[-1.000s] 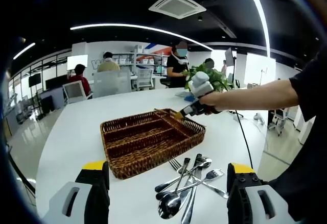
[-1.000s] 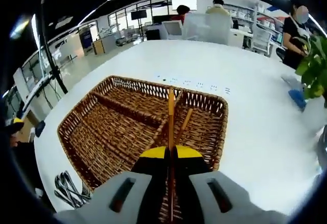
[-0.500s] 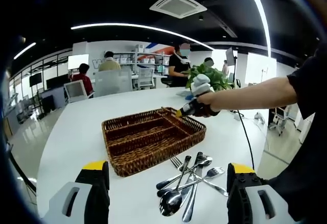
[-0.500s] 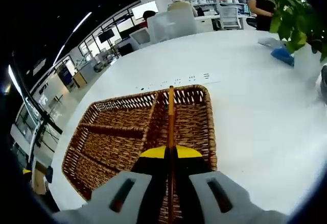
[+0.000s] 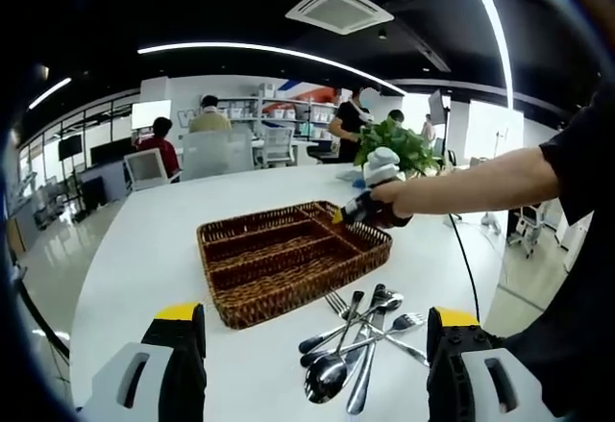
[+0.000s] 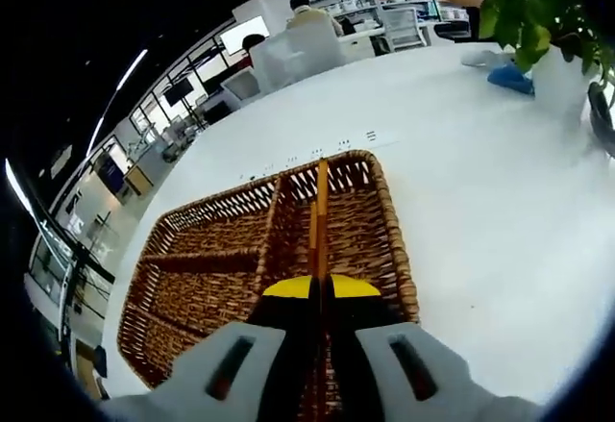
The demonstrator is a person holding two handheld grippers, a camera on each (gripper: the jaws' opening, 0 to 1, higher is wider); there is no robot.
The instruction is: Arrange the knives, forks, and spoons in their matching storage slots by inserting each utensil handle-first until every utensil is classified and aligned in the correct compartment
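Right hand-held gripper [image 6: 322,292]: jaws pinched on a thin orange-handled utensil [image 6: 321,212], its kind not discernible.
Axis: the utensil was laid lengthwise over the wicker tray's [image 6: 396,249] end slot.
Tray: no cutlery was seen inside.
Left hand-held gripper [image 5: 312,369]: spread wide, empty, nearest the cutlery pile [image 5: 357,345] beside the tray.

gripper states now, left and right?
Left gripper: open, holding nothing.
Right gripper: shut on thin orange-brown stick, over the wicker tray.

Open-plan office: desks [image 5: 216,153], monitors [image 5: 146,166], shelving [image 5: 279,119], ceiling air-conditioner [image 5: 344,9]
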